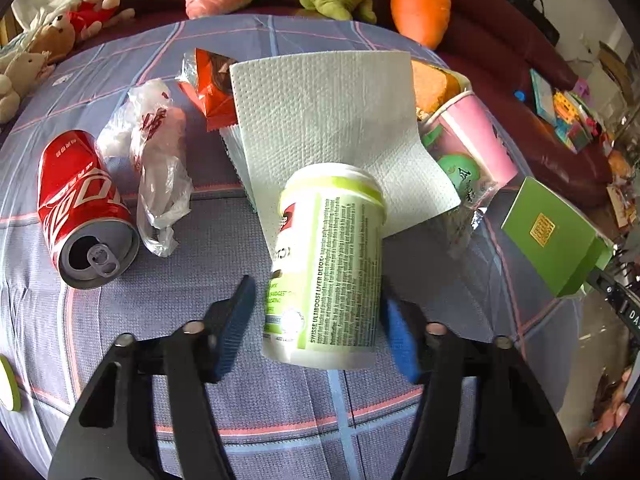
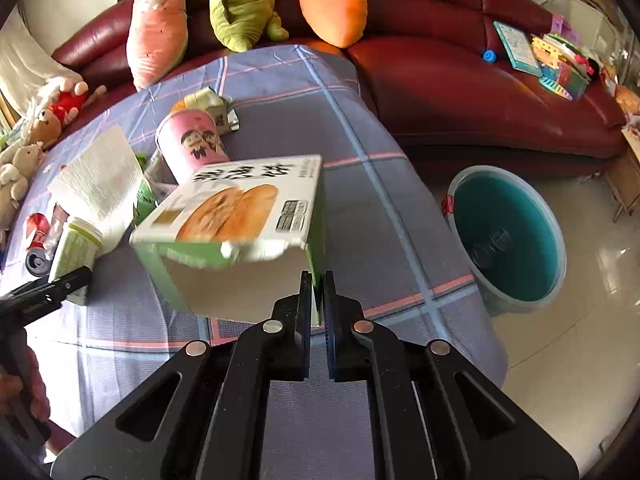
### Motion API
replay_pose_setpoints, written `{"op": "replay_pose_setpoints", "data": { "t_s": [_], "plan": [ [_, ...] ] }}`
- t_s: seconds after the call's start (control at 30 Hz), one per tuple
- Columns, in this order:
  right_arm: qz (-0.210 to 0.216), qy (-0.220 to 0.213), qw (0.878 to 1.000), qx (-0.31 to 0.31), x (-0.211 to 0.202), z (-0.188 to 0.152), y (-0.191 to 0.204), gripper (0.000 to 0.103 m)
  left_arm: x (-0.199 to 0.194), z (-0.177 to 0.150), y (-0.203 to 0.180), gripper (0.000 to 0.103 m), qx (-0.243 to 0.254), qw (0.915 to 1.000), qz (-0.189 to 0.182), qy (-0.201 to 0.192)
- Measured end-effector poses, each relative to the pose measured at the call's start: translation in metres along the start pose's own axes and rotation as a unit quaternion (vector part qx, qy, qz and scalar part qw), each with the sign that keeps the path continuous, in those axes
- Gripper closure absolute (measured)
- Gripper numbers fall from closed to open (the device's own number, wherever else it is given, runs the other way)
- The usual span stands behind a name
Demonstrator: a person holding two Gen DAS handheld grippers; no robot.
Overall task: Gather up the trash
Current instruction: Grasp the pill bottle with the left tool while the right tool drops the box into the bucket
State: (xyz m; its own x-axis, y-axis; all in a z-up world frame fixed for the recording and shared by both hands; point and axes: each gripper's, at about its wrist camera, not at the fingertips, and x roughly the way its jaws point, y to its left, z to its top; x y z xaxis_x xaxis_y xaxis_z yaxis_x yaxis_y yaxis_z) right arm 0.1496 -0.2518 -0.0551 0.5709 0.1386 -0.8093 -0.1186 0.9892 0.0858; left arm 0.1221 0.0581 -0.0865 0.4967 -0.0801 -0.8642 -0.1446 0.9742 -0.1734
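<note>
My left gripper (image 1: 318,320) is open, its blue pads on either side of a white and green supplement bottle (image 1: 328,264) lying on the checked cloth; only the right pad looks close to it. My right gripper (image 2: 318,300) is shut on the side wall of an open green and white food box (image 2: 236,220), held above the table; the box also shows in the left wrist view (image 1: 556,236). A red cola can (image 1: 86,208), a crumpled plastic bag (image 1: 156,168), an orange snack wrapper (image 1: 208,84), a paper towel (image 1: 332,128) and a pink cup (image 1: 472,140) lie on the table.
A teal bucket (image 2: 508,236) stands on the floor right of the table (image 2: 360,160). A red sofa (image 2: 460,80) behind holds plush toys, among them an orange carrot (image 2: 332,0), and books. The left gripper shows at the left edge of the right wrist view (image 2: 48,288).
</note>
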Motion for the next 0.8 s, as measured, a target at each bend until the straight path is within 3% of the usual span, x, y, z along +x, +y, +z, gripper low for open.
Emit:
{"op": "replay_pose_setpoints", "data": {
  "t_s": [0.17, 0.33, 0.53, 0.6, 0.63, 0.73, 0.8],
  "plan": [
    [0.017, -0.005, 1.000, -0.010, -0.015, 0.010, -0.015, 0.098, -0.007, -0.007, -0.015, 0.052, 0.013, 0.9999, 0.007, -0.002],
    [0.035, 0.025, 0.999, -0.013, -0.005, 0.015, -0.027, 0.097, -0.017, -0.016, -0.038, 0.052, 0.031, 0.9994, -0.018, 0.001],
    [0.048, 0.036, 0.998, -0.005, 0.011, 0.027, -0.030, 0.080, -0.018, -0.014, -0.072, 0.052, 0.063, 0.9972, -0.041, 0.005],
    [0.049, 0.036, 0.998, -0.003, 0.017, 0.030, -0.029, 0.079, -0.016, -0.011, -0.079, 0.052, 0.067, 0.9967, -0.045, 0.009],
    [0.050, 0.037, 0.998, -0.001, 0.019, 0.031, -0.029, 0.079, -0.015, -0.010, -0.081, 0.052, 0.067, 0.9965, -0.048, 0.012],
    [0.053, 0.040, 0.998, 0.004, 0.026, 0.035, -0.031, 0.097, -0.014, -0.008, -0.087, 0.052, 0.072, 0.9960, -0.050, 0.015],
    [0.066, 0.043, 0.997, 0.011, 0.024, 0.038, -0.035, 0.098, -0.016, -0.006, -0.090, 0.052, 0.078, 0.9957, -0.048, 0.013]
  ]
}}
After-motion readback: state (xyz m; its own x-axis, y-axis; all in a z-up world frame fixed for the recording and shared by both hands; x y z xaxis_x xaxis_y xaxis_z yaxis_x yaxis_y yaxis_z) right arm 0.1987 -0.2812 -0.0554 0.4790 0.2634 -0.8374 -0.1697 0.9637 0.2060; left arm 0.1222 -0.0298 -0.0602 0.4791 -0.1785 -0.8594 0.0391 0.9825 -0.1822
